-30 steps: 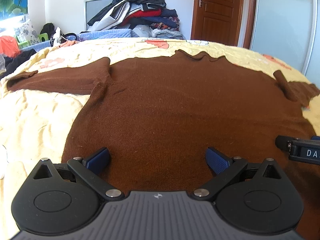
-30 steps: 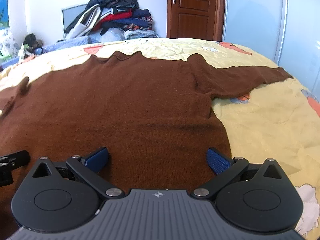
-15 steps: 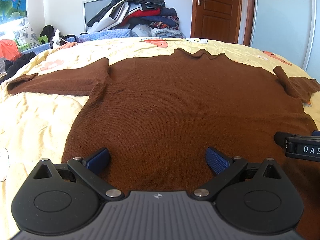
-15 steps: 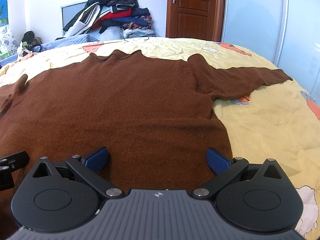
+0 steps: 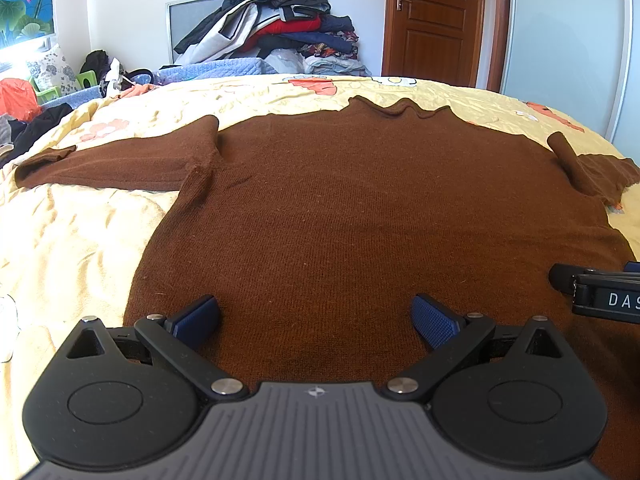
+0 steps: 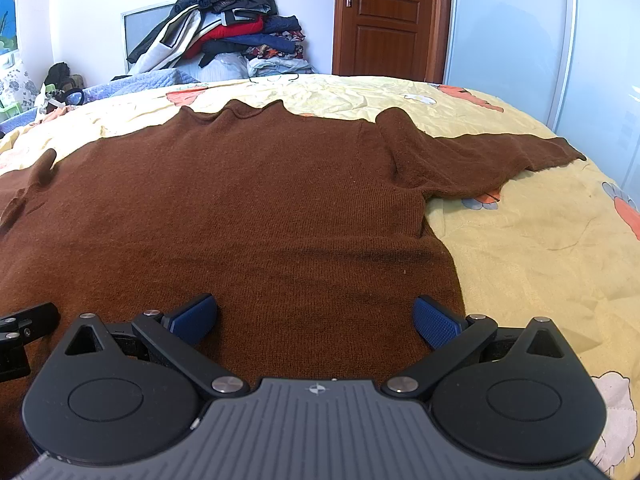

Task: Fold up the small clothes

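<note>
A brown knit sweater lies flat on the yellow bedsheet, neck away from me, both sleeves spread sideways. It also shows in the right wrist view, with its right sleeve stretched out. My left gripper is open, fingers wide apart, low over the hem at the sweater's left side. My right gripper is open over the hem at the right side. Its tip shows at the right edge of the left wrist view. Neither holds anything.
A heap of clothes is piled at the far side of the bed by the wall. A brown door and a sliding wardrobe stand behind. More clutter lies at the far left.
Both grippers have tilted or lifted slightly, so the sweater sits a bit lower in view. Both stay open and the sweater has not moved.
</note>
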Action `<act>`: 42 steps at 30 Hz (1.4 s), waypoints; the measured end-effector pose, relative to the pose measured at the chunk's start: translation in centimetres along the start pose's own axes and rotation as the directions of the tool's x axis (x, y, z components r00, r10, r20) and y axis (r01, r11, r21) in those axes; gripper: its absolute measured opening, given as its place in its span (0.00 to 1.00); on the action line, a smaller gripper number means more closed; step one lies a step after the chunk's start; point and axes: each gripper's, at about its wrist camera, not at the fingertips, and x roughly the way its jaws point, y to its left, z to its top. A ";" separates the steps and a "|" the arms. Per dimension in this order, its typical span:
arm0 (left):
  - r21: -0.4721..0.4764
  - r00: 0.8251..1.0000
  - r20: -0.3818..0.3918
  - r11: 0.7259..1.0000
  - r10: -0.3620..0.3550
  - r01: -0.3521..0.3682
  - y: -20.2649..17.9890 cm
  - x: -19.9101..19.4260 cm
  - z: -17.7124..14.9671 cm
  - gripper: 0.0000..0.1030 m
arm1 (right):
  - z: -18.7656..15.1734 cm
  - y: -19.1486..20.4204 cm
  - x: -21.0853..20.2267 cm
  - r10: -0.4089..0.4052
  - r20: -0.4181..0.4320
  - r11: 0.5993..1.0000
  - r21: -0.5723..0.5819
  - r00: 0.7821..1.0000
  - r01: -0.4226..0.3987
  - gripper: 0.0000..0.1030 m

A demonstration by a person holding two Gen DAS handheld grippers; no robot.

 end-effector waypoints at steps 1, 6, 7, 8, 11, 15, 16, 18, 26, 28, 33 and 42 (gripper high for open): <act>0.000 1.000 0.000 1.000 0.000 0.000 0.0 0.0 0.0 1.00 | 0.0 0.0 0.0 0.000 0.000 1.000 0.000 1.000 0.000 1.00; 0.000 1.000 0.000 1.000 0.000 0.000 0.0 0.0 0.0 1.00 | 0.0 0.0 0.0 0.001 0.000 1.000 0.000 1.000 -0.001 1.00; 0.000 1.000 0.000 1.000 0.000 0.000 0.0 0.0 0.0 1.00 | 0.0 0.0 0.0 0.000 0.000 1.000 0.000 1.000 0.000 1.00; 0.000 1.000 0.000 1.000 0.000 0.000 0.0 0.0 0.0 1.00 | 0.0 0.0 0.0 0.001 0.000 1.000 0.000 1.000 -0.001 1.00; 0.001 1.000 0.000 1.000 0.000 0.000 0.0 0.0 0.0 1.00 | 0.0 0.0 0.0 0.001 0.000 1.000 0.000 1.000 -0.001 1.00; 0.001 1.000 0.000 1.000 0.000 0.000 0.0 0.0 0.0 1.00 | 0.0 0.0 0.0 0.001 0.000 1.000 0.001 1.000 -0.001 1.00; 0.001 1.000 0.000 1.000 0.000 0.000 0.0 0.0 0.0 1.00 | 0.0 0.0 0.0 0.001 0.000 1.000 0.001 1.000 -0.001 1.00; 0.001 1.000 0.000 1.000 0.000 0.000 0.0 0.0 0.0 1.00 | 0.0 0.0 -0.1 0.001 0.000 1.000 0.001 1.000 -0.001 1.00; 0.001 1.000 0.000 1.000 -0.001 0.001 0.0 0.0 0.0 1.00 | 0.3 -0.6 -0.3 0.056 -0.020 0.998 -0.004 0.998 -0.056 1.00; 0.001 1.000 0.000 1.000 -0.001 0.001 0.0 0.0 0.0 1.00 | 1.6 -2.6 -1.0 0.166 -0.023 0.985 0.045 0.986 -0.165 1.00; 0.001 1.000 0.000 1.000 -0.001 0.001 0.0 0.0 0.0 1.00 | 5.7 -13.7 -1.9 0.248 0.235 0.910 0.277 0.940 -0.309 1.00; -0.003 1.000 -0.001 1.000 -0.002 0.002 0.0 0.1 0.0 1.00 | 10.9 -37.6 8.7 0.077 0.235 0.538 0.809 0.969 -0.238 0.81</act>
